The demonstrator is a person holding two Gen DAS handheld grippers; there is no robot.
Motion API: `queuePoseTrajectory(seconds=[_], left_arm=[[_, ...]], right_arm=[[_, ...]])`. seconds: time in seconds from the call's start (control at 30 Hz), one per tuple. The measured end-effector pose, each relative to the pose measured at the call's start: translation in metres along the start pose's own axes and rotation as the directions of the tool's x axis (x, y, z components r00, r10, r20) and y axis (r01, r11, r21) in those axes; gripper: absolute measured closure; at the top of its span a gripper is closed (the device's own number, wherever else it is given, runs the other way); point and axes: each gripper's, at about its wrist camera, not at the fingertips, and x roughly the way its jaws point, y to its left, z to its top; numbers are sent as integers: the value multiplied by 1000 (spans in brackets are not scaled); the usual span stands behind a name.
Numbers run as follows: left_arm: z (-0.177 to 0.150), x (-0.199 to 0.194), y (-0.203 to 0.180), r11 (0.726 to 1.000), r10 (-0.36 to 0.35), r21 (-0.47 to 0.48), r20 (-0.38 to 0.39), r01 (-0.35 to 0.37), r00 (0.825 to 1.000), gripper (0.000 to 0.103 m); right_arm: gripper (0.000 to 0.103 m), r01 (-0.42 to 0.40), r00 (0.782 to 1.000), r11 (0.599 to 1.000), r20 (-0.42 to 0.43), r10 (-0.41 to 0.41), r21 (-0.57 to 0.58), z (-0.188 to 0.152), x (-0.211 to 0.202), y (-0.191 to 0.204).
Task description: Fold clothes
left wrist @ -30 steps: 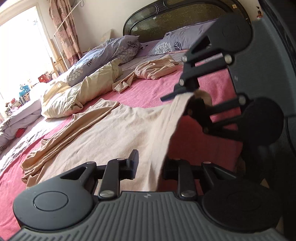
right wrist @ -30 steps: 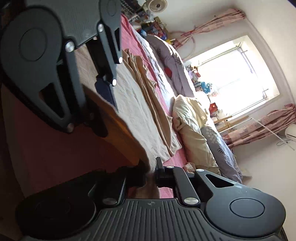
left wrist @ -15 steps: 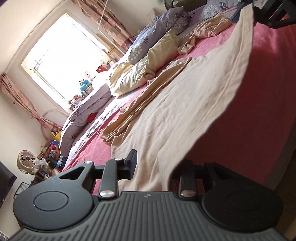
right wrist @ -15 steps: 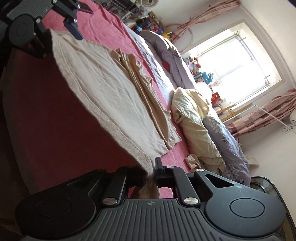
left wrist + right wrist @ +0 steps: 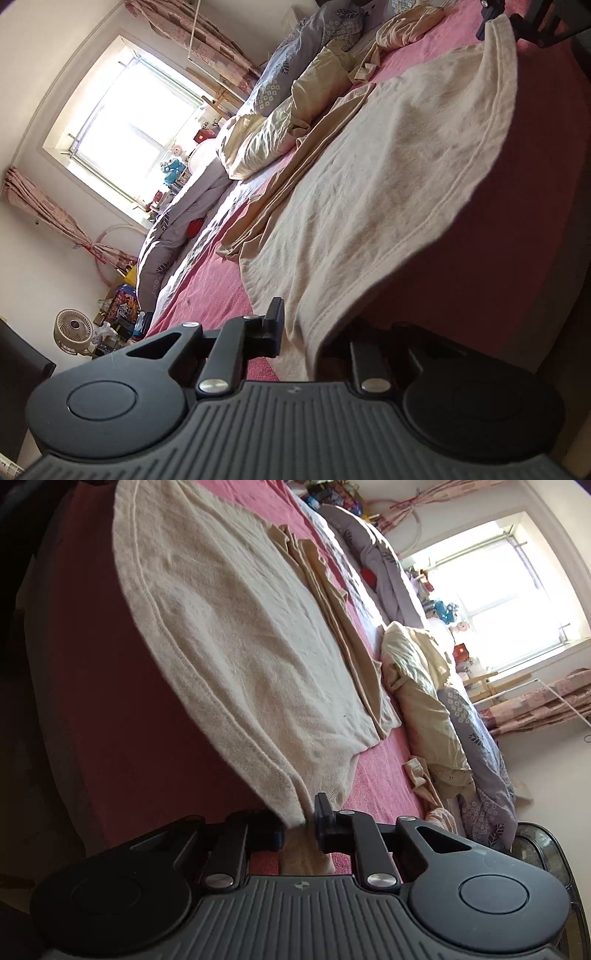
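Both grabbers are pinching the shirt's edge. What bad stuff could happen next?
1. The left gripper and right gripper each pinch only a thin bit of the cream shirt's hem, so a corner might slip out.
2. The far side lies bunched in wrinkles; folding now may trap them.
3. The hem hangs near the edge of the pink bedspread and could slide off.

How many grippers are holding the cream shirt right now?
2. The left gripper pinches one end of the cream shirt's hem by the bed's near edge; the right gripper pinches the other end, stretching the hem between them.
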Motion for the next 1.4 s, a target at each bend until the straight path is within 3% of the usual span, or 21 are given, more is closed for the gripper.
queuePoseTrajectory(seconds=[0.1, 0.23, 0.33, 0.53, 0.6, 0.77, 0.83, 0.87, 0.97, 1.03, 1.13, 1.2, 1.27, 1.33, 1.4], left_arm=[[0, -7, 6, 999, 50, 7, 18, -51, 999, 96], [1, -10, 23, 991, 99, -91, -7, -99, 995, 96], [5, 2, 33, 982, 127, -136, -26, -129, 992, 98], [32, 38, 86, 955, 147, -262, 19, -137, 989, 98], [43, 57, 109, 941, 146, -313, 29, -130, 989, 98], [50, 157, 139, 927, 50, -365, -106, -86, 993, 97], [53, 197, 151, 919, 9, -387, -157, -70, 988, 95], [55, 217, 157, 915, -12, -398, -182, -63, 983, 88], [59, 277, 175, 901, -76, -432, -256, -44, 964, 84], [62, 317, 188, 890, -119, -456, -302, -33, 946, 80], [67, 377, 206, 871, -186, -491, -367, -20, 912, 57], [61, 403, 215, 852, -232, -524, -400, -14, 887, 48], [48, 410, 225, 818, -264, -575, -401, -16, 877, 36], [38, 418, 242, 776, -250, -626, -417, -76, 874, 34], [27, 421, 254, 740, -186, -639, -495, -211, 849, 34]], right_arm=[[95, 9, 1000, 1000, 13, -9, 10, -5, -10, -2], [95, 35, 999, 998, 20, -37, 60, -7, -19, -14], [96, 41, 999, 992, 27, -44, 118, 1, -18, -34], [96, 69, 995, 967, 49, -84, 245, 28, 3, -98], [96, 86, 993, 957, 53, -104, 277, 40, 24, -124], [96, 104, 991, 934, 41, -126, 343, 71, 104, -186], [96, 80, 995, 926, 19, -94, 369, 82, 152, -211], [95, 65, 997, 922, 7, -74, 381, 87, 176, -222], [94, -20, 999, 905, -24, 33, 424, 96, 251, -243], [87, -60, 993, 881, -64, 102, 470, 96, 298, -249], [80, -89, 974, 832, -127, 188, 547, 87, 347, -250], [68, -99, 964, 804, -143, 223, 586, 77, 361, -251], [46, -97, 964, 764, -130, 232, 638, 64, 363, -259], [32, -86, 965, 696, -115, 237, 713, 49, 362, -273], [32, -48, 965, 585, -114, 237, 810, 30, 363, -294]])
